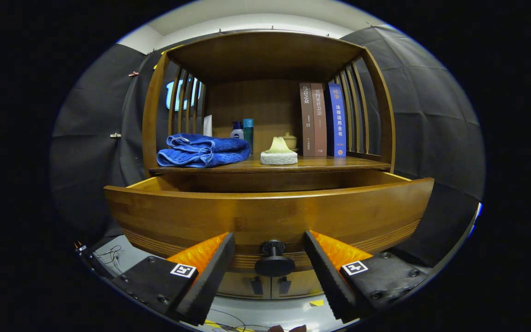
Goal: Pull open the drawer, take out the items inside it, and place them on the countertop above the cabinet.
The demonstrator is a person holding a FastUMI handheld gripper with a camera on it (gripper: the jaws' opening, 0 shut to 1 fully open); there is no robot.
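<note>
The drawer (270,214) stands pulled out from the wooden cabinet (152,115), its front just ahead of the tool (270,256), whose fingers (210,272) are spread wide apart, one on each side of the dark round knob (273,259) without touching it. On the surface (321,163) above the drawer, from the left: a folded blue towel (203,151), two small bottles (243,129) behind it, a pale sponge-like block (279,153), then three upright books (323,120). The drawer's inside is hidden.
</note>
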